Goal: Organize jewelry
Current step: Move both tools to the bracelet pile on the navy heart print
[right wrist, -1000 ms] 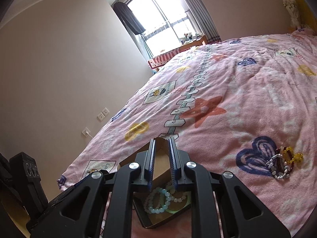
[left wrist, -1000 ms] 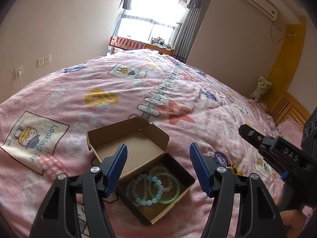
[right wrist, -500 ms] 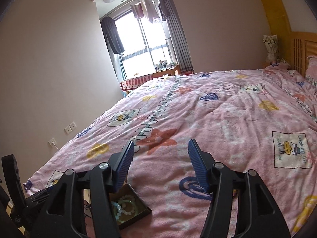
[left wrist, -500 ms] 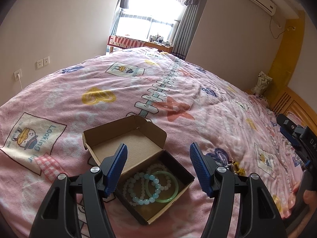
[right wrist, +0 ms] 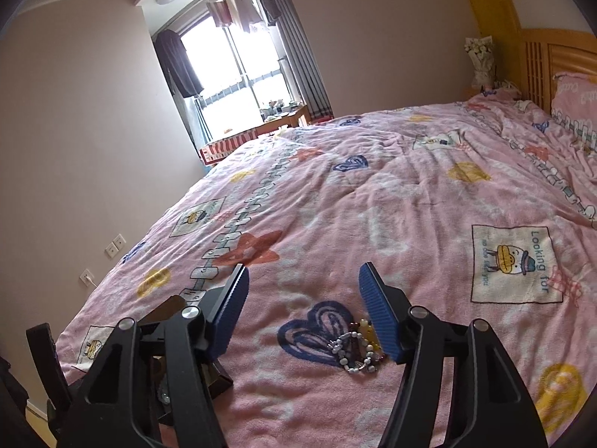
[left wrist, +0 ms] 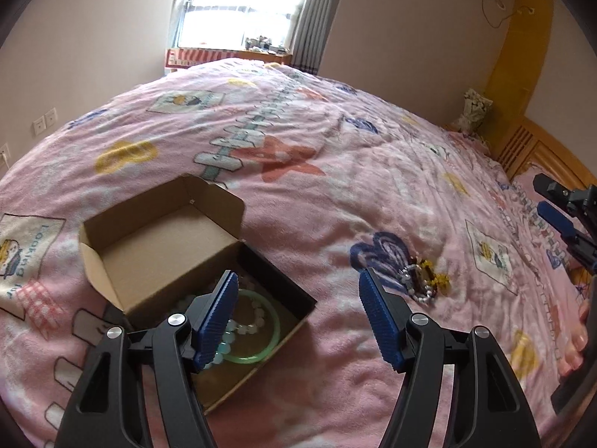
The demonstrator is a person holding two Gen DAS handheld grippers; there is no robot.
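Observation:
An open cardboard box lies on the pink bedspread in the left wrist view. It holds a green bangle and pale bead bracelets. A small pile of bead bracelets lies on the blanket beside a blue heart print, right of the box. My left gripper is open and empty, hovering over the box's right edge. My right gripper is open and empty, hovering just above and behind the bracelet pile. It also shows in the left wrist view. The box is mostly hidden behind the right gripper's left finger.
The pink bedspread fills both views. A wooden headboard and a pillow stand at the right. A window and a low desk are beyond the bed's far end. Wall sockets are on the left wall.
My right gripper opened from shut and swung right, away from the box, to above the bracelet pile. My left gripper stayed open and shifted slightly right over the box.

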